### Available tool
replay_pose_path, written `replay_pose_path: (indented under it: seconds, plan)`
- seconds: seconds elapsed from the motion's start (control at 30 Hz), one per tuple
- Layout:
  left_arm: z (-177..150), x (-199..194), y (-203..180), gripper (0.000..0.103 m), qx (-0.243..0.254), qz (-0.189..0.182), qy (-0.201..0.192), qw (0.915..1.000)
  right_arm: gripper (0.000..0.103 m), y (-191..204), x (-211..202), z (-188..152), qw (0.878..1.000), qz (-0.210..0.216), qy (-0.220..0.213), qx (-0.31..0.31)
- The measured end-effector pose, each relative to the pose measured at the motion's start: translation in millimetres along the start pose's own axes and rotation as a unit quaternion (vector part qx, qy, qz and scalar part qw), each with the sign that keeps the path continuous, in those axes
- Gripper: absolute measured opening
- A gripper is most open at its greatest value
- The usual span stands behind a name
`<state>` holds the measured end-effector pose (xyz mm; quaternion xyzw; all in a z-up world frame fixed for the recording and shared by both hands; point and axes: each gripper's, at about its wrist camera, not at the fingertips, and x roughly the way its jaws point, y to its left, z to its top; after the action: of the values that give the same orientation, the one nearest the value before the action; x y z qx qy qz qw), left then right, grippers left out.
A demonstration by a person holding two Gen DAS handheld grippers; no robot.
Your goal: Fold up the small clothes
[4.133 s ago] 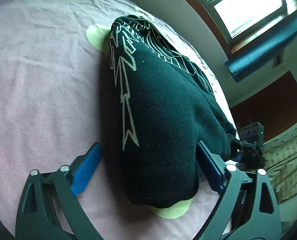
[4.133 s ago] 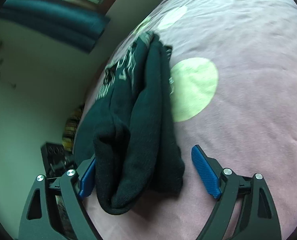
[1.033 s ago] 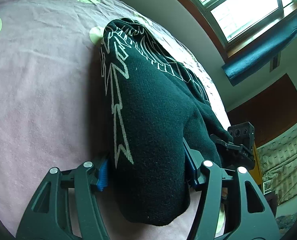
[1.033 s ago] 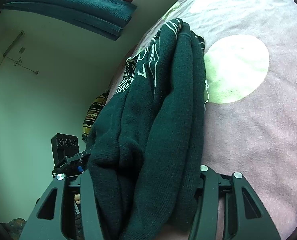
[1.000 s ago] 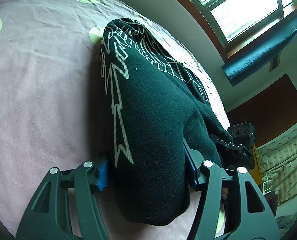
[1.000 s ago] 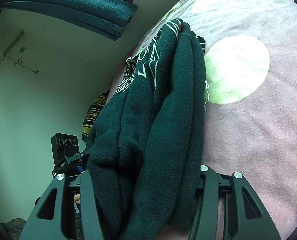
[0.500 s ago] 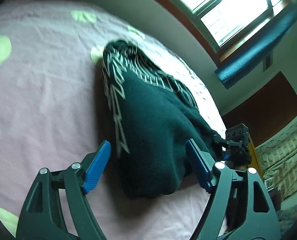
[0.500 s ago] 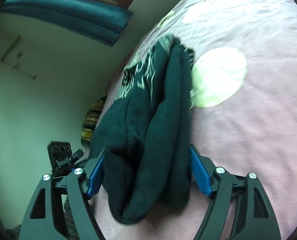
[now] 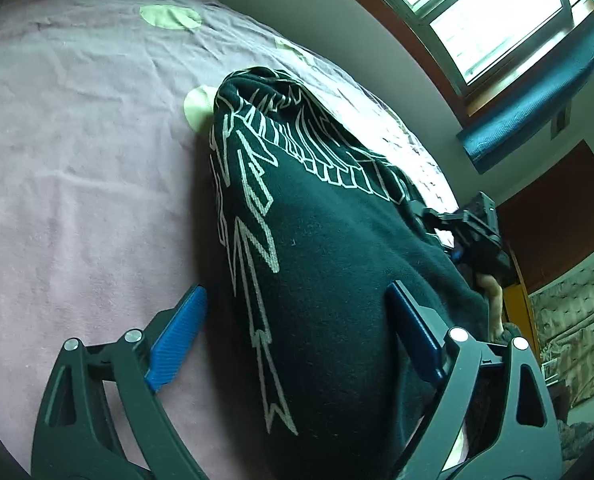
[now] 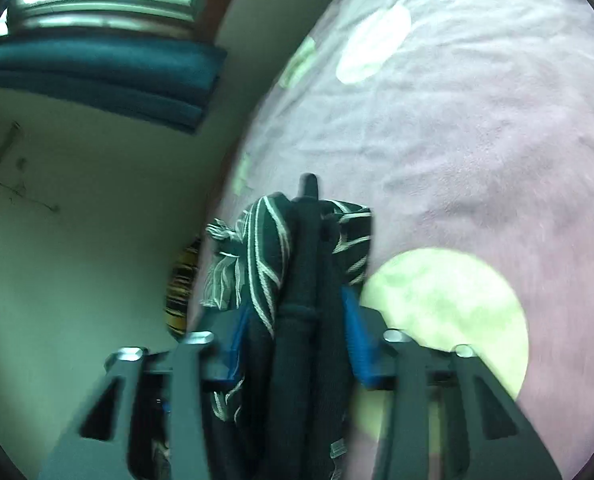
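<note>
A dark green garment (image 9: pixel 317 240) with a white line print lies bunched lengthwise on the pink bedspread (image 9: pixel 77 180). My left gripper (image 9: pixel 295 290) straddles its near end and its jaws are opening. The left blue pad (image 9: pixel 177 336) stands clear of the cloth and the right pad (image 9: pixel 413 332) is at its edge. In the blurred right wrist view my right gripper (image 10: pixel 297 304) is closing on the garment (image 10: pixel 265 240), with both blue pads against the folds. That same right gripper (image 9: pixel 473 236) and a hand (image 9: pixel 493 292) show at the garment's far right side.
The bedspread (image 10: pixel 477 140) carries pale green dots and runs up to a wall. A window (image 9: pixel 497 12) with a rolled blue blind (image 9: pixel 537 92) is above it. A brown door (image 9: pixel 557 208) and a striped cloth (image 10: pixel 181 288) lie beyond the bed's edge.
My left jaws have spread off the garment they were gripping. My right gripper opened, slid forward along the garment toward its printed end, and has closed on the folds there.
</note>
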<state>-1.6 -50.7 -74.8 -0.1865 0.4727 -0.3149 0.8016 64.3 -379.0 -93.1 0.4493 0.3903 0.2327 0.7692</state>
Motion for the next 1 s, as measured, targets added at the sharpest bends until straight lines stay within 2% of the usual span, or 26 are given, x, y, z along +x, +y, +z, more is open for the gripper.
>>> replay_pose_path:
  seconds: [0.07, 0.13, 0.17, 0.2, 0.27, 0.3, 0.37, 0.4, 0.43, 0.47, 0.5, 0.53, 0.6, 0.7, 0.8, 0.9, 0.97, 1.0]
  plan:
    - [1, 2, 1, 0.091, -0.002, -0.007, 0.005, 1.0000, 0.036, -8, 0, 0, 1.000, 0.014, -0.001, 0.015]
    - [5, 1, 0, 0.091, -0.002, -0.017, 0.005, 0.9998, 0.038, -5, -3, -3, 1.000, 0.016, -0.011, 0.002]
    - [9, 1, 0, 0.091, 0.003, -0.014, 0.004, 0.9999, 0.044, -2, -4, -4, 1.000, 0.016, -0.011, -0.004]
    - [13, 1, 1, 0.091, 0.008, -0.007, 0.002, 0.9999, 0.058, 0, -6, -5, 1.000, 0.014, -0.004, 0.001]
    - [25, 6, 1, 0.091, 0.013, 0.003, 0.000, 0.9999, 0.072, 4, -9, -7, 1.000, 0.008, 0.004, -0.001]
    - [31, 11, 2, 0.091, 0.016, 0.005, 0.004, 0.9998, 0.076, 8, -11, -9, 1.000, 0.008, 0.003, -0.008]
    - [41, 27, 8, 0.091, 0.014, -0.012, 0.029, 0.9994, 0.078, 14, -6, -14, 1.000, 0.015, 0.021, -0.018]
    - [44, 35, 11, 0.086, 0.007, -0.024, 0.041, 0.9988, 0.076, 18, 5, -18, 0.998, 0.009, 0.048, -0.030]
    - [47, 44, 12, 0.078, 0.000, -0.032, 0.052, 0.9981, 0.074, 22, 12, -20, 0.997, -0.012, 0.054, -0.055]
    - [47, 51, 10, 0.067, 0.005, -0.024, 0.057, 0.9981, 0.057, 29, 18, -24, 0.995, -0.034, 0.057, -0.080]
    - [47, 52, 7, 0.059, 0.013, -0.012, 0.053, 0.9984, 0.047, 34, 23, -28, 0.992, -0.053, 0.058, -0.098]
    - [48, 50, 2, 0.056, 0.024, -0.003, 0.047, 0.9986, 0.043, 38, 25, -30, 0.991, -0.065, 0.050, -0.103]
    - [51, 43, -4, 0.047, 0.036, 0.001, 0.038, 0.9986, 0.036, 46, 18, -28, 0.991, -0.058, 0.031, -0.113]
    - [64, 35, -16, 0.042, 0.061, 0.010, 0.014, 0.9980, 0.034, 76, 10, -27, 0.982, -0.062, -0.018, -0.177]
    - [88, 35, -24, 0.042, 0.086, 0.025, -0.012, 0.9959, 0.034, 85, 11, -15, 0.978, -0.057, -0.053, -0.195]
    - [111, 48, -19, 0.042, 0.091, 0.023, -0.025, 0.9953, 0.034, 73, 18, 4, 0.979, -0.049, -0.068, -0.183]
    - [122, 73, -3, 0.043, 0.073, 0.028, -0.003, 0.9969, 0.034, 56, 28, 15, 0.984, -0.057, -0.061, -0.161]
    - [122, 83, 3, 0.048, 0.062, 0.032, 0.012, 0.9975, 0.036, 41, 39, 23, 0.988, -0.063, -0.043, -0.133]
